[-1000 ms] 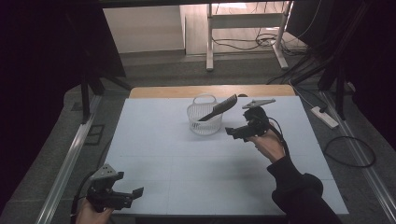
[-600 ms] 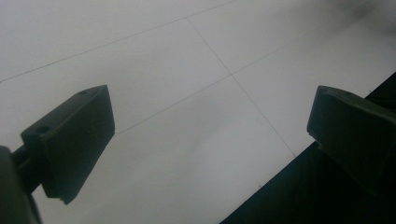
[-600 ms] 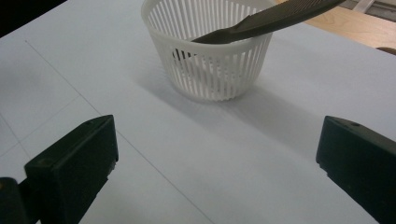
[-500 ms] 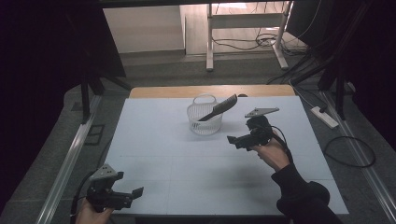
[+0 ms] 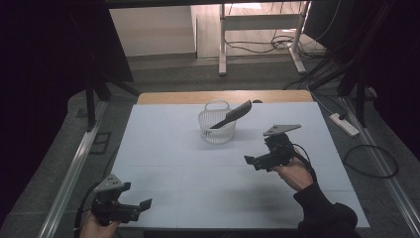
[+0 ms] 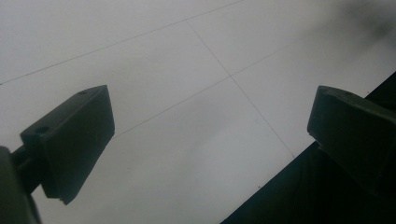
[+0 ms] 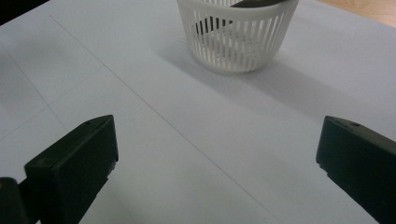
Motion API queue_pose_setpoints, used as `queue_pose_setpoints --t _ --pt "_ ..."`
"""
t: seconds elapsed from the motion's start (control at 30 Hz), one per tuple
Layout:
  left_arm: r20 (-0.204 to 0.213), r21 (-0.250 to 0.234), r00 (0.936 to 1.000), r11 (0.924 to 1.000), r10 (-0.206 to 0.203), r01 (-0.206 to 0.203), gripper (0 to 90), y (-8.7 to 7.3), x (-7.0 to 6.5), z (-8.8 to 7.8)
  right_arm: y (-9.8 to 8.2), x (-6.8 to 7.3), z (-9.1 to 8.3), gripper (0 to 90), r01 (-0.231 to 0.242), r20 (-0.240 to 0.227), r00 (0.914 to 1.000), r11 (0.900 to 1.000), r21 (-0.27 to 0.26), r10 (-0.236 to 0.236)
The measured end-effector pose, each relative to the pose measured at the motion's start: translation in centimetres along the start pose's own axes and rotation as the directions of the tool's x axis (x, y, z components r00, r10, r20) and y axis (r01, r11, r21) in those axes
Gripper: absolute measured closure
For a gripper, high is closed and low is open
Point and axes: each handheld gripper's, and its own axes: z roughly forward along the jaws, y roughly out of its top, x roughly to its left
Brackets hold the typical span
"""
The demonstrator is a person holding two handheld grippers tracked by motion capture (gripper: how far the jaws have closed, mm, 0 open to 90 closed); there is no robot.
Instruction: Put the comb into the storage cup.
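Note:
A white slatted basket (image 5: pixel 216 125) stands on the white table top (image 5: pixel 198 168) toward the back, with a black comb (image 5: pixel 233 114) leaning in it and sticking out over its right rim. The right gripper view has the same basket (image 7: pixel 238 35) ahead with the comb (image 7: pixel 254 3) at the top edge. My right gripper (image 5: pixel 250 161) hovers open to the right and in front of the basket, nothing between its jaws (image 7: pixel 215 163). My left gripper (image 5: pixel 144 205) is held open at the table's front left corner (image 6: pixel 210 126), with nothing in it.
A wooden strip (image 5: pixel 223 96) runs along the table's far edge. Beyond it stand a metal frame's legs (image 5: pixel 223 49) and cables on the floor. A power strip (image 5: pixel 343 124) lies off the table's right side. A metal rail (image 5: pixel 69 178) runs along the left.
My right gripper has drawn back from the basket toward the person and slightly right, still open. The comb stays in the basket. The left gripper has not moved.

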Motion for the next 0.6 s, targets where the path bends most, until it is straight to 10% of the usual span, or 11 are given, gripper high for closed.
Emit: queue_pose_setpoints --t 0.6 --pt "0.001 -0.001 1.0 1.0 0.003 -0.003 1.5 0.0 0.0 0.0 -3.3 0.4 -3.0 0.0 0.003 0.022 0.9998 1.0 0.008 -0.004"
